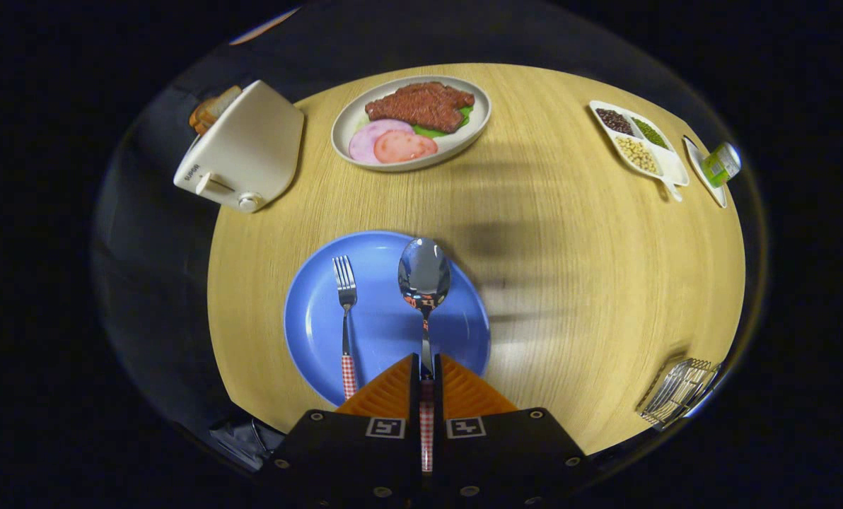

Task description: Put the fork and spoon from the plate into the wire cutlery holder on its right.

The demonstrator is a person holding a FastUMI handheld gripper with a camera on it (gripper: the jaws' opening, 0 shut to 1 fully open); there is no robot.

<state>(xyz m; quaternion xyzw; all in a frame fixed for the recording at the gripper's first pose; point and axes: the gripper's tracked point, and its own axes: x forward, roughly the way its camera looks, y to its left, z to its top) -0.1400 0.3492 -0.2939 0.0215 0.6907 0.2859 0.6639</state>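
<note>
A blue plate (386,325) lies on the round wooden table just ahead of my fingers. On its left part rests a fork (346,311) with a red-checked handle, tines pointing away. My gripper (426,371) is shut on the spoon (424,279): both orange fingers (386,392) press on its red-checked handle, and the shiny bowl sticks out ahead over the plate's right part. The spoon looks slightly lifted, though I cannot tell for sure. The wire cutlery holder (682,391) stands at the table's edge, well to the right of the plate.
Beyond the plate, a white plate of meat and ham slices (411,120). A white toaster (241,148) with bread stands to the far left. At the far right are a divided dish of beans (637,141) and a small green-labelled can (720,164).
</note>
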